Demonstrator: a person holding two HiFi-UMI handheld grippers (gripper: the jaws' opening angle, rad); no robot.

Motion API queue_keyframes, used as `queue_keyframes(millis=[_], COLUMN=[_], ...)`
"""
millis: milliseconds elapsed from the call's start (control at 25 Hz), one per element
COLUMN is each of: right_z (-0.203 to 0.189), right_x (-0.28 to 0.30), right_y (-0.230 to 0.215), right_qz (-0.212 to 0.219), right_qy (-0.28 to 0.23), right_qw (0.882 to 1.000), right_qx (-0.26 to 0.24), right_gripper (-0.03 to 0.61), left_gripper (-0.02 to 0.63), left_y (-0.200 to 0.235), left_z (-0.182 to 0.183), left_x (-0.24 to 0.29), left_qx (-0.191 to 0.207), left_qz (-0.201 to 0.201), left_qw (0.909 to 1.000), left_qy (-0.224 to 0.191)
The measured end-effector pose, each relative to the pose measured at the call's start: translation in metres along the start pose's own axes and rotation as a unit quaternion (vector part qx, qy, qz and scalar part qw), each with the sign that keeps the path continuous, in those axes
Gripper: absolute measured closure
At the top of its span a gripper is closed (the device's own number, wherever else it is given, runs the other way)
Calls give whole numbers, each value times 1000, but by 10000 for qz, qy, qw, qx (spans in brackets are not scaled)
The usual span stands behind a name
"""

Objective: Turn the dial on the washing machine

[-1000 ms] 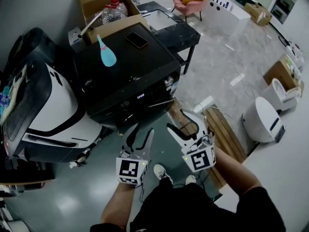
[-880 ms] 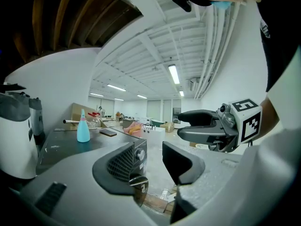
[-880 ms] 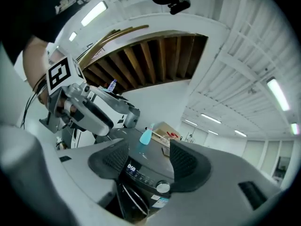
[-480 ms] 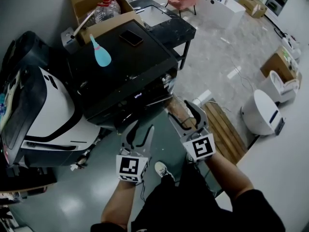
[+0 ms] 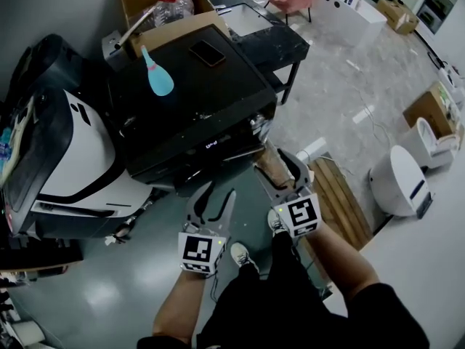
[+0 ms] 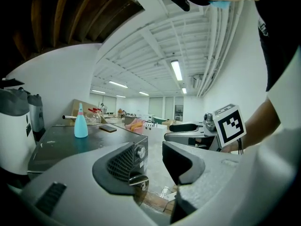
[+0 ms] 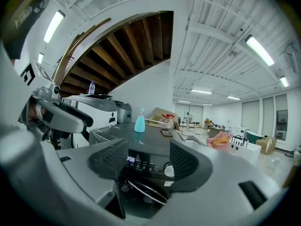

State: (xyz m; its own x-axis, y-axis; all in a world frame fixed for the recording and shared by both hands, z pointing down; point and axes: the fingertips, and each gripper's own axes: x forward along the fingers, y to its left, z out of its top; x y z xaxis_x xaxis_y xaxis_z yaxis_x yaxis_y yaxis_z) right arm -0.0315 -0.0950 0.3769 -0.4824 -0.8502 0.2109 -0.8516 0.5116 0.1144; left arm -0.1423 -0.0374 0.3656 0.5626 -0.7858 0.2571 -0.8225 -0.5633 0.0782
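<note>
The black washing machine (image 5: 189, 100) stands in the middle of the head view, with its lit control panel (image 7: 136, 161) on the front. Its silver dial (image 7: 168, 170) sits at the panel's right end and also shows as a dial (image 6: 140, 151) in the left gripper view. My right gripper (image 5: 276, 162) is open just in front of that corner, with the dial seen through the gap by the right jaw and apart from it. My left gripper (image 5: 216, 193) is open lower and to the left, with nothing between its jaws.
A blue bottle (image 5: 158, 75) and a phone (image 5: 207, 51) lie on the washer's top. A white machine (image 5: 80, 158) stands at the left and a cardboard box (image 5: 163, 9) with bottles behind it. A wooden pallet (image 5: 338, 195) and a white appliance (image 5: 396, 180) are at the right.
Both grippers have moved closer to the washer's front, the right one more. The right gripper has rolled, so its marker cube now faces differently. Both stay open.
</note>
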Motion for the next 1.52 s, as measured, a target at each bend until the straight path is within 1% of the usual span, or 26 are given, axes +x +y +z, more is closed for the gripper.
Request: queue_keyframes(millis=[200, 400, 720, 1040, 1200, 1520], right_z=[-26, -50, -90, -124, -137, -161], right_x=[25, 50, 91, 132, 149, 173], right_y=[-21, -47, -74, -88, -92, -95], right_qz=[152, 223, 387, 550, 651, 725], right_qy=[162, 338, 586, 704, 746, 806], right_qw=[9997, 9990, 9975, 9960, 9951, 9939], right_qx=[25, 164, 104, 21, -79, -213], right_gripper=[302, 302, 304, 298, 285, 280], left_gripper=[443, 443, 443, 443, 443, 443], left_y=[1, 4, 3, 8, 7, 6], left_z=[-5, -14, -34, -50, -59, -80], left_x=[21, 46, 88, 116, 123, 131], left_qx=[-57, -135, -271, -299, -334, -419], left_qz=[194, 330, 421, 515, 551, 649], left_qw=[9998, 9991, 9979, 9969, 9962, 9947], left_qy=[82, 226, 414, 519, 589, 684])
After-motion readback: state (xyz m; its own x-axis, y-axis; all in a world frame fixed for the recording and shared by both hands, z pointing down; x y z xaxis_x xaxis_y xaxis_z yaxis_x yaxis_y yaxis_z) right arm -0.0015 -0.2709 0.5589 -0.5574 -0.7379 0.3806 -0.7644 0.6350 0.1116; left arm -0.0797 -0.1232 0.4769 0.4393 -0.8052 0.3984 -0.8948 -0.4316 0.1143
